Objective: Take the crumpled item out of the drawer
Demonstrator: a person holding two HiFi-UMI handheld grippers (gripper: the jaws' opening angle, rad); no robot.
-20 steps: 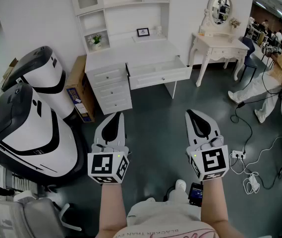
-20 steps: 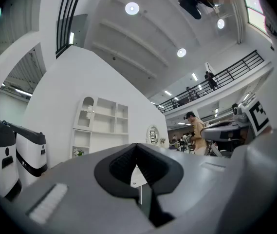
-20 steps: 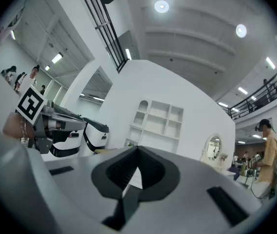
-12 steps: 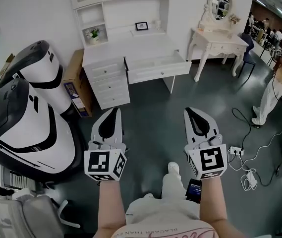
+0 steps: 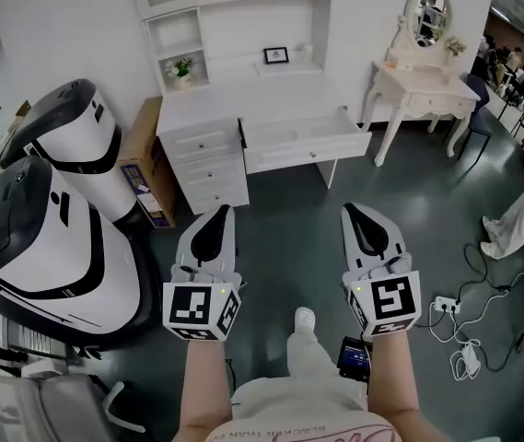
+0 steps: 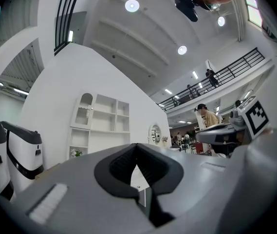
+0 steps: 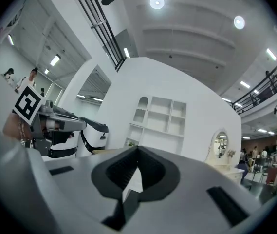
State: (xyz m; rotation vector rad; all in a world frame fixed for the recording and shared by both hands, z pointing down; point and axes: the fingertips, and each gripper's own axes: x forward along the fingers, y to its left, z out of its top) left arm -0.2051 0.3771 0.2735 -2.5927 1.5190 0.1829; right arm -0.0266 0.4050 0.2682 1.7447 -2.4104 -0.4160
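Drawer [image 5: 306, 142] stands pulled out from under the top of the white counter [image 5: 243, 99] across the floor, well apart from me. From here I cannot make out the crumpled item inside it; only the pale front and rim show. My left tool [image 5: 220, 212] and my right tool [image 5: 352, 208] are held side by side in front of me, both pointing toward the counter, apart from each other and touching nothing. The left gripper view shows the left tool's jaws closed together, only a thin slit between the dark pads [image 6: 119, 167] and nothing between them. The right gripper view shows the right tool's jaws together and empty too. Left of the drawer, three closed drawers [image 5: 208, 167] sit stacked in the counter. A shelf [image 5: 234, 12] rises behind its top, with a small plant [image 5: 180, 70] in one niche and a frame [image 5: 276, 55] on the top. A box [image 5: 146, 178] leans at the counter's left end, next to two big white-and-black machines [image 5: 54, 228]. To the right stands a dressing table [image 5: 423, 86] with an oval mirror [image 5: 430, 15]. A power strip [image 5: 446, 304] and cables [image 5: 496, 288] lie on the floor near my right tool, and my shoe [image 5: 305, 319] shows below the tools.
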